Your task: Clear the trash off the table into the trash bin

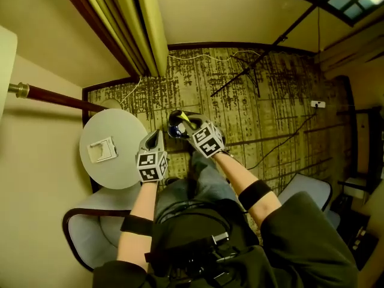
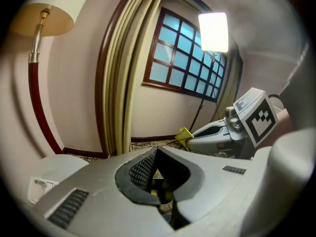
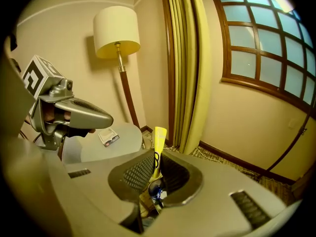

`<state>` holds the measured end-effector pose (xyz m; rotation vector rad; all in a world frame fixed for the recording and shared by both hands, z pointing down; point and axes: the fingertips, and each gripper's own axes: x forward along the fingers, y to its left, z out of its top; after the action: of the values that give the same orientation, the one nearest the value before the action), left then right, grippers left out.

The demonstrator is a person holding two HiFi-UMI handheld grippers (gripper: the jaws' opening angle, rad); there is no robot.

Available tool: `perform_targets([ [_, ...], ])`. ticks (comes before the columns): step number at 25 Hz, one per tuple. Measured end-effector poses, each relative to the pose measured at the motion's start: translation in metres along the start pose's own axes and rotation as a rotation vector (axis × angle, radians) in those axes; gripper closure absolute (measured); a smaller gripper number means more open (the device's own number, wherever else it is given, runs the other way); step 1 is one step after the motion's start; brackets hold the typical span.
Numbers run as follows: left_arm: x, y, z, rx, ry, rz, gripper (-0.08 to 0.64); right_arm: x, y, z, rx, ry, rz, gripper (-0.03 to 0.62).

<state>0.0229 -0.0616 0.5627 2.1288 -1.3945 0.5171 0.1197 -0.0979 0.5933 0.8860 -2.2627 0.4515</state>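
My right gripper [image 3: 157,174] is shut on a yellow wrapper with a dark blue end [image 3: 158,144], which sticks up out of the jaws. In the head view this gripper [image 1: 176,126] hangs over the carpet just right of the round white table [image 1: 123,173], and the wrapper [image 1: 178,123] shows at its tip. My left gripper [image 2: 157,169] is shut with nothing in it and sits [image 1: 154,138] at the table's right edge. A small white packet [image 1: 102,150] lies on the table, left of both grippers. The left gripper view catches the wrapper's yellow tip [image 2: 184,134].
A floor lamp [image 3: 116,31] with a dark red pole [image 1: 57,98] stands behind the table. Yellow curtains [image 1: 138,29] hang at the wall. A padded chair [image 1: 87,233] is at the lower left. Cables and a tripod [image 1: 252,71] lie on the patterned carpet.
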Motion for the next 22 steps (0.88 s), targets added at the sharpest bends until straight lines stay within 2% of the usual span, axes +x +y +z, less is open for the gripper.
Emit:
perform_targets([
  [4, 0.03, -0.001, -0.023, 0.009, 0.044, -0.006, 0.56, 0.025, -0.008, -0.031, 0.042, 0.034, 0.01, 0.538],
  [12, 0.116, 0.01, -0.089, -0.028, 0.138, -0.033, 0.56, 0.123, -0.034, -0.115, 0.093, 0.126, 0.041, 0.537],
  [22, 0.234, 0.044, -0.221, -0.108, 0.221, 0.004, 0.56, 0.263, -0.055, -0.244, 0.152, 0.227, 0.058, 0.537],
])
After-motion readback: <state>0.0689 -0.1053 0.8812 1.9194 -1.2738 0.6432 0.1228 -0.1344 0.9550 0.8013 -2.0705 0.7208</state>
